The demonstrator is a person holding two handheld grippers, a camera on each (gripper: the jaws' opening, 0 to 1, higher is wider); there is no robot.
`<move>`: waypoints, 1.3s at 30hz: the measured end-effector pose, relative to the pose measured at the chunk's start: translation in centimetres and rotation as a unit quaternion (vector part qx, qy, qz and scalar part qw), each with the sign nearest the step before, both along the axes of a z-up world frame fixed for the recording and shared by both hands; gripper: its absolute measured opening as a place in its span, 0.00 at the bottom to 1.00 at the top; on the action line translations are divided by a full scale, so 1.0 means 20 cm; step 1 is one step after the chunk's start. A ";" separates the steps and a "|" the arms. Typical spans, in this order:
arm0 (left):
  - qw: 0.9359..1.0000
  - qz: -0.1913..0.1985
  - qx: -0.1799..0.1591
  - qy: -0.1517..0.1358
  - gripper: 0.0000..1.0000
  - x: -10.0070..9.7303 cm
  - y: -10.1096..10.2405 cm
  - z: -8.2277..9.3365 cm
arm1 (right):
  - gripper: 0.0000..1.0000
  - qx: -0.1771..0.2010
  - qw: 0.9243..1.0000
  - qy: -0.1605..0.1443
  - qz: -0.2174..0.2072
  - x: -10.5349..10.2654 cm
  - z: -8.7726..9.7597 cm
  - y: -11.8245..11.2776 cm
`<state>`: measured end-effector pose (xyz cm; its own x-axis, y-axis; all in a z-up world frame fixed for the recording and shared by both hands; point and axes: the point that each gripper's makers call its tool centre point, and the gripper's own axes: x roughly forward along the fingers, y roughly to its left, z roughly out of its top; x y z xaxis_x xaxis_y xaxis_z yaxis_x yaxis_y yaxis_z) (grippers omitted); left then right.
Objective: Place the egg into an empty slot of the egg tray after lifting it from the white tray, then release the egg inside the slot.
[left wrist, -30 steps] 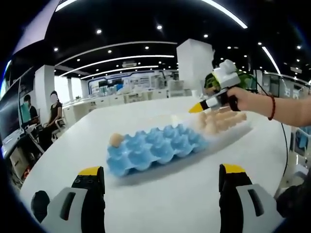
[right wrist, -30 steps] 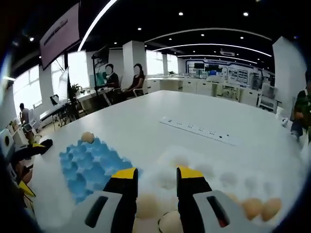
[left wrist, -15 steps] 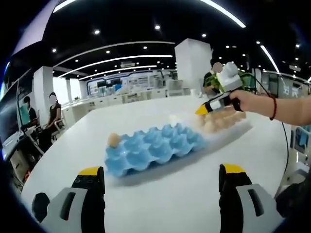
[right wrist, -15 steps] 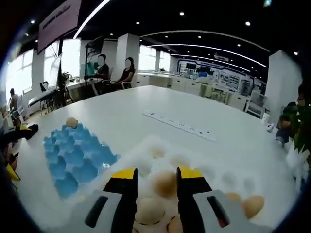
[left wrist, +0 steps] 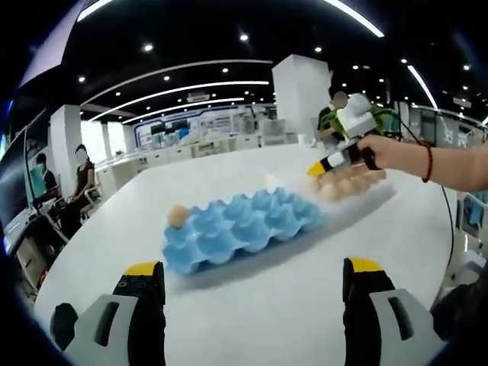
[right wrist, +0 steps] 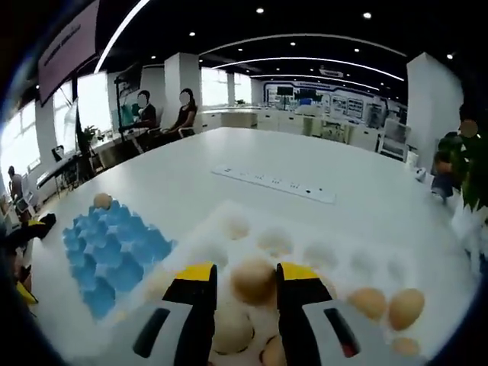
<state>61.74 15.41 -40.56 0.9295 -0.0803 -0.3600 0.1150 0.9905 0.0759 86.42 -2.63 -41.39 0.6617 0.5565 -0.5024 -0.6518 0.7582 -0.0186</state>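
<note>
Tan egg (right wrist: 254,280) between right claw (right wrist: 245,274) jaws.

In the left gripper view the egg tray (left wrist: 242,229) lies mid-frame on the surface (left wrist: 252,305), one egg (left wrist: 177,215) in its left end slot. The white tray (left wrist: 352,185) sits just right of it, toward the upper right. In the right gripper view the egg tray (right wrist: 113,245) lies at lower left, the white tray (right wrist: 305,255) beside it at centre (several eggs (right wrist: 389,305) in it), and a power strip (right wrist: 273,184) lies behind, mid-frame.
</note>
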 end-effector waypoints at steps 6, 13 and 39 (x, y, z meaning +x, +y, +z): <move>1.000 0.000 0.001 0.002 0.99 0.00 0.00 0.00 | 0.32 -0.055 0.998 -0.015 -0.005 0.00 -0.02 0.00; 1.000 0.000 0.001 0.003 0.99 -0.01 0.02 -0.01 | 0.30 -0.060 0.998 -0.017 -0.022 0.04 -0.03 -0.01; 1.000 -0.002 -0.014 -0.016 0.98 0.02 0.02 0.03 | 0.26 -0.049 0.998 -0.039 -0.011 0.08 -0.01 0.01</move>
<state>62.07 15.81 -39.95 0.9399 -0.0939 -0.3282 0.1170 0.9918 0.0513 87.96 -2.48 -41.66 0.7121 0.4925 -0.5004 -0.6293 0.7638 -0.1438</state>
